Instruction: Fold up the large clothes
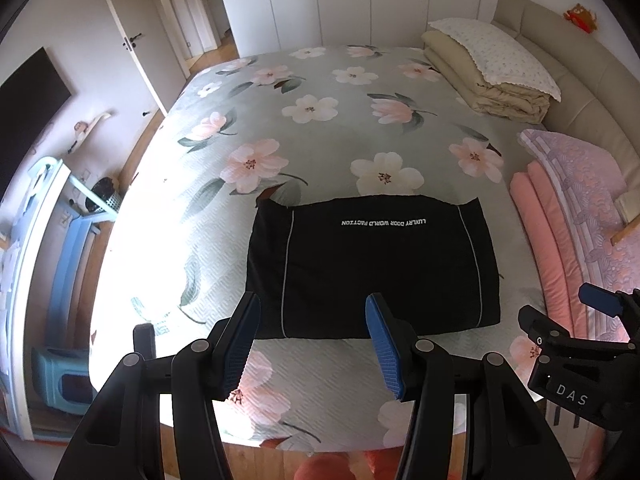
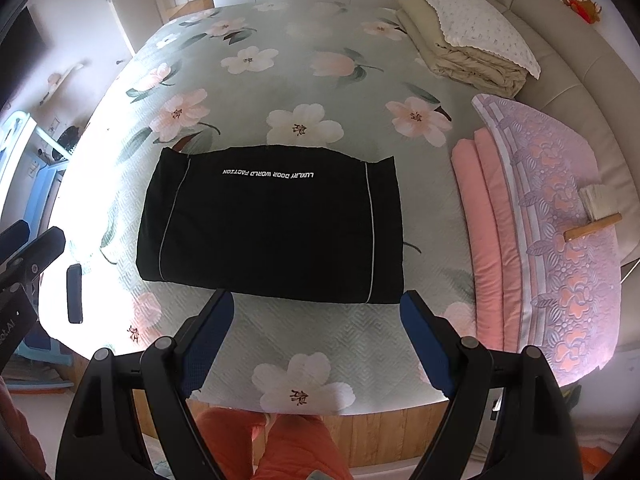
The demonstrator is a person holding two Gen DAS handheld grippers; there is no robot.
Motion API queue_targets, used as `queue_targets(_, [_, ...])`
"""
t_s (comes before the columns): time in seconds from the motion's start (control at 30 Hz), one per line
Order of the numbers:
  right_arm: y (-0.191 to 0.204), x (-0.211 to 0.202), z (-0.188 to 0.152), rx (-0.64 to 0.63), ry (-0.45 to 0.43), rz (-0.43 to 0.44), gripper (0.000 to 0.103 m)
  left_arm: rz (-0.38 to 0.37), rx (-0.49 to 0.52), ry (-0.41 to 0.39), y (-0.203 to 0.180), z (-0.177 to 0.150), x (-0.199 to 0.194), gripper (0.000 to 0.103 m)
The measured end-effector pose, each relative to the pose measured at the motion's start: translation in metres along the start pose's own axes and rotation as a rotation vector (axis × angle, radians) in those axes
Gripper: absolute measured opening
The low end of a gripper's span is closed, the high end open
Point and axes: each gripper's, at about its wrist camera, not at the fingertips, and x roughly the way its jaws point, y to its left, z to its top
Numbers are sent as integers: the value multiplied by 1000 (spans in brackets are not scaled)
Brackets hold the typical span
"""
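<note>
A black garment (image 1: pixel 372 268) with white piping and white lettering lies folded into a flat rectangle on the floral bed cover (image 1: pixel 320 128); it also shows in the right wrist view (image 2: pixel 272 224). My left gripper (image 1: pixel 312 308) is open and empty, held above the garment's near edge. My right gripper (image 2: pixel 318 304) is open and empty, just short of the garment's near edge. The right gripper also shows at the right edge of the left wrist view (image 1: pixel 576 320). The left gripper shows at the left edge of the right wrist view (image 2: pixel 24 248).
A beige folded quilt with a white pillow (image 2: pixel 472 36) lies at the far right. A pink quilt with a lilac pillow (image 2: pixel 536 232) and a brush (image 2: pixel 596 212) lie at the right. A dark phone (image 2: pixel 75 294) lies near the bed's left edge. Blue furniture (image 1: pixel 60 240) stands left.
</note>
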Motion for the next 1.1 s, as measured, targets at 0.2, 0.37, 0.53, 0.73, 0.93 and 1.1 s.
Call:
queue_targets(0.2, [4,3,0,-5,8,-1,86,-28,-25,24,3,-5,4,57])
queue_targets(0.37, [7,6,0,-2,15,4,86,2,-33,34,8,-8,8,57])
queue_targets(0.53, [10,6,1,-7,15,4,86,5,-41,39,9,-9,8,57])
queue_targets(0.73, [11,6,-1,-9,19,6,86,4,-49,47,9,-9,11,57])
queue_targets(0.93, [10,5,0,-15,9,2,86,3,-64,51,11,-10,12,57])
queue_targets(1.1, [9,8,0,-23,15,2,86,2,-89,55,16,-11,15,57])
